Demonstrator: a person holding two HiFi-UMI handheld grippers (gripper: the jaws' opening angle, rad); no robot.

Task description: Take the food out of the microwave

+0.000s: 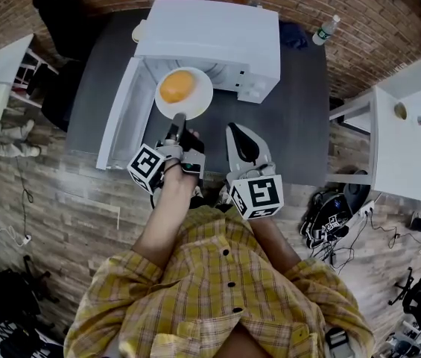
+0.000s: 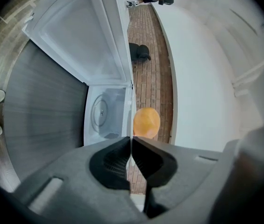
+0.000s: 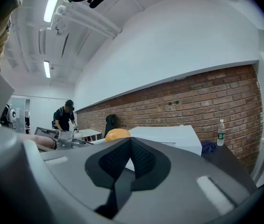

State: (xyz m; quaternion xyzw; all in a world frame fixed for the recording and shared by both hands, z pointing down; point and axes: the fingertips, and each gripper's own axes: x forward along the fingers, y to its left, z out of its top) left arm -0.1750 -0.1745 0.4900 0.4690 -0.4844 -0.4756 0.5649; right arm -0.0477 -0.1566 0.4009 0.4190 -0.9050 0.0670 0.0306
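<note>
A white microwave (image 1: 217,36) stands on the dark table (image 1: 299,118) with its door (image 1: 121,118) swung open to the left. In front of the opening, a white plate (image 1: 199,103) carries a round orange food (image 1: 176,86). My left gripper (image 1: 177,118) is shut on the plate's near rim and holds it up. The left gripper view shows the plate edge-on, with the food (image 2: 146,122) just past the jaws and the microwave's empty cavity (image 2: 106,113) behind. To the right of the plate, my right gripper (image 1: 236,129) is shut and holds nothing.
A blue cloth (image 1: 293,36) and a water bottle (image 1: 327,28) lie on the table's far right. White tables stand at the left (image 1: 5,62) and right (image 1: 400,144). A person (image 1: 1,133) is at the far left. Cables and gear (image 1: 329,218) lie on the floor.
</note>
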